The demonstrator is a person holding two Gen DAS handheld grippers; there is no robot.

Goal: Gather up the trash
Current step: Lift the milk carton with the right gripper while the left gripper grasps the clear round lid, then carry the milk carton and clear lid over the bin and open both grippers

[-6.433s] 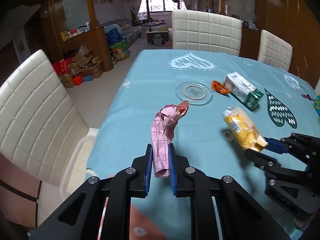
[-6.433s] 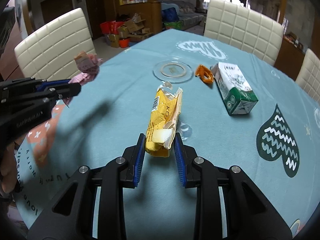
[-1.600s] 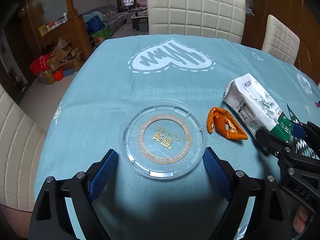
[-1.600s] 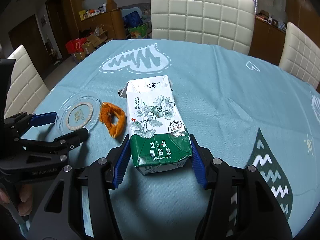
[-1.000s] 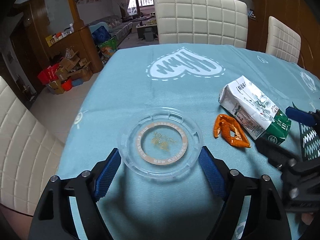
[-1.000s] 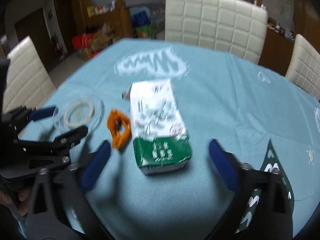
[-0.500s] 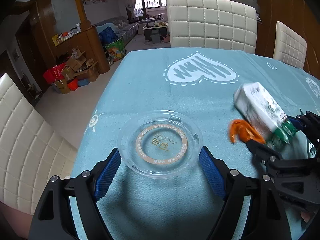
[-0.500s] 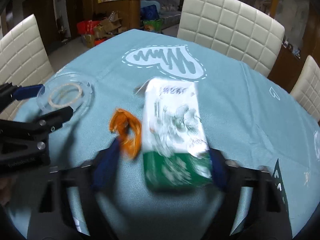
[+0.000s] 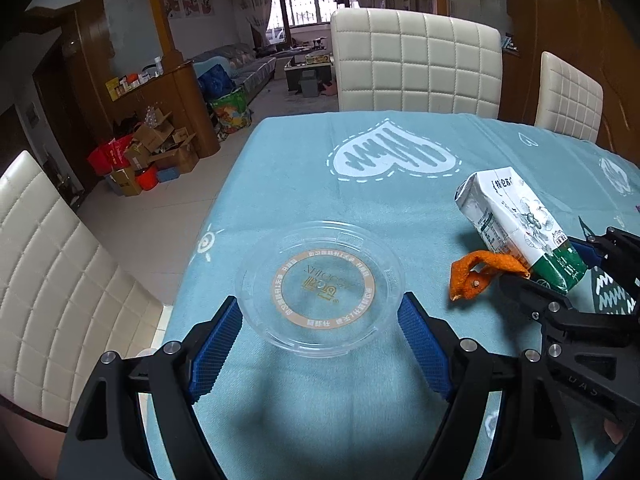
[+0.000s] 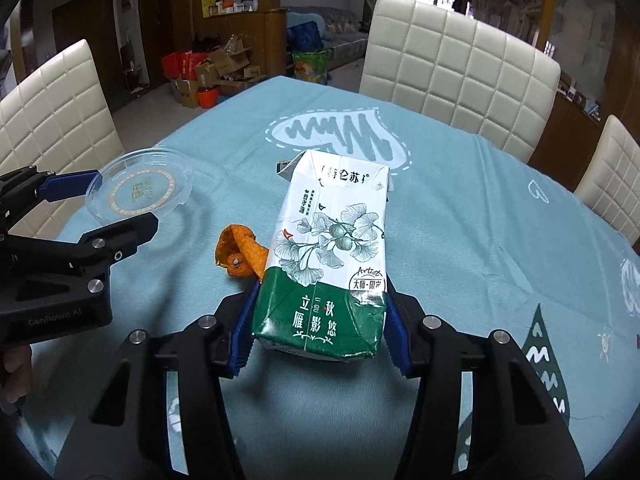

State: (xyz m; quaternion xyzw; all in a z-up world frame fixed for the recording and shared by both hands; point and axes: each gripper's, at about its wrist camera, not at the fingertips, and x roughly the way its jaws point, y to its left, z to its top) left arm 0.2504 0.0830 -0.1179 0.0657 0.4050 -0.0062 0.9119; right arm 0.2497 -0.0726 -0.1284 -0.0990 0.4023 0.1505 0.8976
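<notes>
Carton point(image 10: 328, 256), green-and-white, clenched at its green end by right tongs point(image 10: 318, 330), long axis pointing straight ahead, raised just right of clear lid point(image 9: 320, 286); lid gripped across by left tongs point(image 9: 320, 326), orange peel point(image 9: 476, 276) between them

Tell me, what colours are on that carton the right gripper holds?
The carton is white with a leaf drawing, dark green at its base; clearest in the right wrist view.

Left wrist view low over the table point(image 9: 320, 168), facing forward, close on the clear lid point(image 9: 320, 288), right wrist view likewise close on the carton point(image 10: 328, 248), both sharing lid, carton, orange peel point(image 9: 476, 276)
</notes>
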